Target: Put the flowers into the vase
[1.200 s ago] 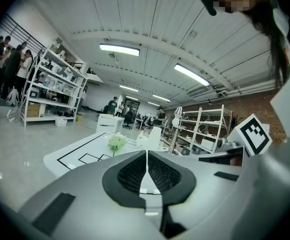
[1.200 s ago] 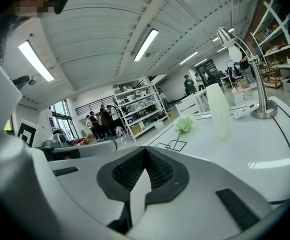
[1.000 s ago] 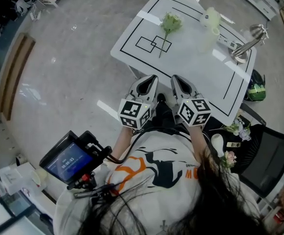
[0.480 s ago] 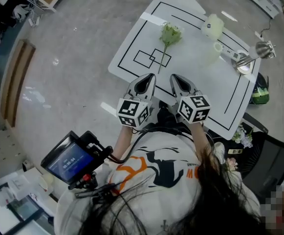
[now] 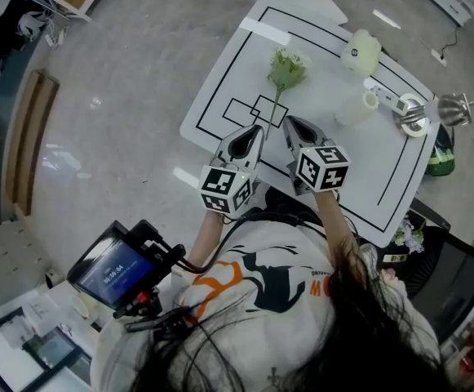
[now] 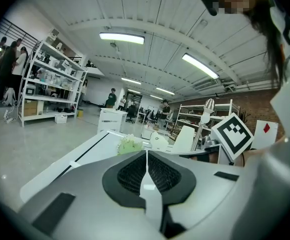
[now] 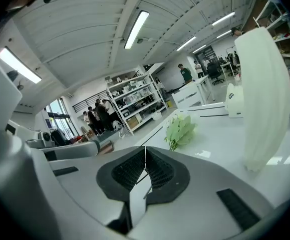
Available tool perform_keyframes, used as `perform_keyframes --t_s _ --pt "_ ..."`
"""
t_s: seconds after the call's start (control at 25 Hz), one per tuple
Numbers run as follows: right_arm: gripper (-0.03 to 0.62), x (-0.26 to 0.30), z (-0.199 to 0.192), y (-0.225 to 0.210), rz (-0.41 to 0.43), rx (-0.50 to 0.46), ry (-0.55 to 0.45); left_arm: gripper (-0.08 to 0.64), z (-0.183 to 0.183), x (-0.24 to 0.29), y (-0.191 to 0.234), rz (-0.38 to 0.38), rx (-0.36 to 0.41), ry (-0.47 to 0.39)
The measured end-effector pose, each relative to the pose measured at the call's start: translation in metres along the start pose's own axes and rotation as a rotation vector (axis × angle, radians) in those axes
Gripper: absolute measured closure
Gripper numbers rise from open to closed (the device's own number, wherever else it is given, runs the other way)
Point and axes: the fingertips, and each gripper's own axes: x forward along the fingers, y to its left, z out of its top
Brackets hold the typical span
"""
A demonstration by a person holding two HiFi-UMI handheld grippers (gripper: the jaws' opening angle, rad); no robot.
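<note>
A pale green flower (image 5: 286, 68) lies on the white table (image 5: 220, 96), with its stem running toward me across the small black squares. The translucent white vase (image 5: 354, 109) stands to its right. Both grippers hover over the table's near edge, side by side, jaws pressed together with nothing in them. My left gripper (image 5: 255, 129) points just left of the stem's end, and my right gripper (image 5: 290, 122) just right of it. From the right gripper (image 7: 145, 151) the flower (image 7: 180, 129) lies ahead and the vase (image 7: 262, 94) rises close at the right. From the left gripper (image 6: 146, 154) the flower (image 6: 130, 144) lies ahead.
A rounded white object (image 5: 361, 51) sits behind the vase. A white power strip (image 5: 387, 100) and a silver desk lamp (image 5: 453, 109) stand at the table's right side. A black chair (image 5: 457, 276) is at the lower right. Shelves (image 6: 45, 89) and people are far off.
Both grippers have moved forward from in front of the table to over its near edge, closer to the flower's stem. Their jaws have stayed shut.
</note>
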Motion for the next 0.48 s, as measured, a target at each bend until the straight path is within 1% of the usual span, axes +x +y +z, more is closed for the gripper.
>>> perform_keyframes --t_s 0.08,0.32,0.44,0.48 --pt "0.578 0.011 0.003 -0.006 -0.008 0.009 0.008 0.540 0.001 0.006 0.005 0.002 -0.003 0.004" --pt "0.571 0.046 0.000 -0.032 -0.078 0.050 0.068 0.540 0.000 0.020 0.017 0.005 -0.017 0.019" --pt "0.501 0.063 -0.005 -0.040 -0.083 0.067 0.109 0.540 -0.002 0.026 0.022 0.005 -0.022 0.029" --pt "0.489 0.068 -0.008 -0.042 -0.089 0.071 0.122 0.540 -0.003 0.027 0.023 0.004 -0.023 0.032"
